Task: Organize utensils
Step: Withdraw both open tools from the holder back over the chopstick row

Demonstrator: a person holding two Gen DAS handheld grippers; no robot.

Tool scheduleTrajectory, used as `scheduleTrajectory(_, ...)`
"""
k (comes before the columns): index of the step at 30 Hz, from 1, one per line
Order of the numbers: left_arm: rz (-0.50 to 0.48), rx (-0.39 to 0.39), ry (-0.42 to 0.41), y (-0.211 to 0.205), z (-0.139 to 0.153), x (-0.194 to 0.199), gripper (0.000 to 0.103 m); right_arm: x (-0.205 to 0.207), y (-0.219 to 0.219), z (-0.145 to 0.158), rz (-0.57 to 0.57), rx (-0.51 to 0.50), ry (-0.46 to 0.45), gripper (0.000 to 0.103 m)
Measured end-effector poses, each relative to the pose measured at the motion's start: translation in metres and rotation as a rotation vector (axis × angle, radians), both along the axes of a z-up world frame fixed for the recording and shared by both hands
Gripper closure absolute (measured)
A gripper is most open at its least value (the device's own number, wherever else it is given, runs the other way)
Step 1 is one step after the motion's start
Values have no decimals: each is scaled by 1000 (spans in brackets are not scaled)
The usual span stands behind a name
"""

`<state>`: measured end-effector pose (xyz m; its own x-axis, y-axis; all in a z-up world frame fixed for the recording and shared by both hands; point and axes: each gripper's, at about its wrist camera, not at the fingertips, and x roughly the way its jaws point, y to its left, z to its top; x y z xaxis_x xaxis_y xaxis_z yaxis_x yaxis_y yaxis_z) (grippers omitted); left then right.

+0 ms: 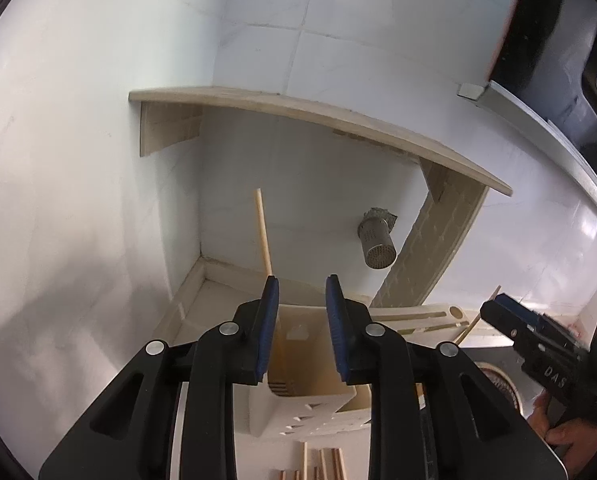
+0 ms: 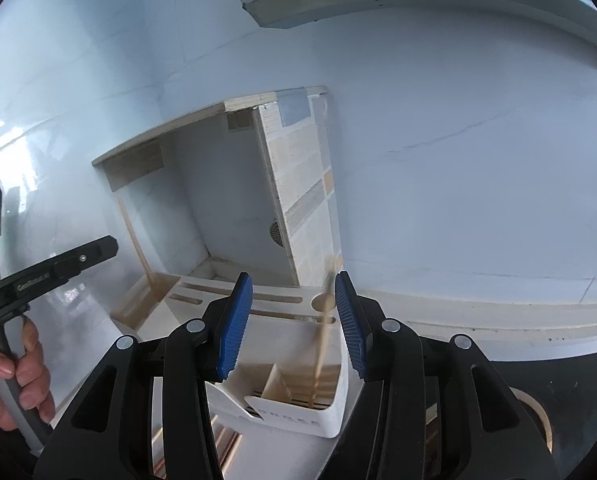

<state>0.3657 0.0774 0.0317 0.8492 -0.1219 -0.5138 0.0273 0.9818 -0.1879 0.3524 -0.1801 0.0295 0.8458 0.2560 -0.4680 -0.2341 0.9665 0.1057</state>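
left gripper (image 1: 301,294): jaws parted, holding nothing.
right gripper (image 2: 294,292): jaws wide, empty.
holder (image 2: 298,408): white, right below your right jaws.
chopstick (image 2: 321,344): stands in the holder, near-upright, blurred.
loose sticks (image 1: 322,465): under your left gripper, long axis pointing away; left is nearer.

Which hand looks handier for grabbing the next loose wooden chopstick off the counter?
Probably left: the left tongs, open and empty, frame the loose wooden chopsticks lying before the white plastic utensil holder. From the right tongs, also open, they lie off to one side.
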Motion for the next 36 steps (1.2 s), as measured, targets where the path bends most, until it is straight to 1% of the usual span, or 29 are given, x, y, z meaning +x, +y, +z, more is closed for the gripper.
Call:
scheduleTrajectory(4, -17, 6, 12, 0, 4, -8, 75, -9, 2, 3, -3, -14, 7, 53)
scheduleTrajectory(5, -19, 9, 15, 0, 5, -11, 75, -12, 3, 4, -2, -21, 8, 50)
scheduleTrajectory(6, -19, 12, 19, 1, 5, -14, 73, -14, 4, 5, -1, -28, 10, 48)
scheduleTrajectory(8, -8, 31, 33, 3, 5, -23, 71, -20, 4, 5, -3, -40, 17, 47)
scheduleTrajectory(9, -3, 40, 39, 4, 4, -26, 68, -23, 4, 6, -5, -39, 21, 46)
scheduleTrajectory(12, -9, 56, 62, 6, 3, -36, 65, -28, 4, 9, -19, -36, 26, 42)
scheduleTrajectory(14, -11, 56, 67, 9, 4, -43, 63, -35, 4, 12, -26, -38, 21, 38)
scheduleTrajectory(17, -20, 63, 74, 10, 6, -55, 58, -44, 8, 15, -25, -44, 19, 35)
scheduleTrajectory(19, -27, 69, 82, 11, 6, -61, 58, -51, 10, 15, -24, -55, 23, 33)
scheduleTrajectory(23, -41, 81, 103, 12, 4, -75, 56, -62, 17, 13, -24, -63, 47, 30)
scheduleTrajectory(27, -55, 75, 128, 15, -1, -86, 54, -74, 21, 9, -28, -74, 66, 28)
scheduleTrajectory(29, -60, 75, 137, 16, -3, -91, 53, -75, 25, 5, -26, -76, 91, 26)
scheduleTrajectory(36, -68, 77, 187, 19, -14, -102, 48, -88, 32, -15, -21, -105, 170, 23)
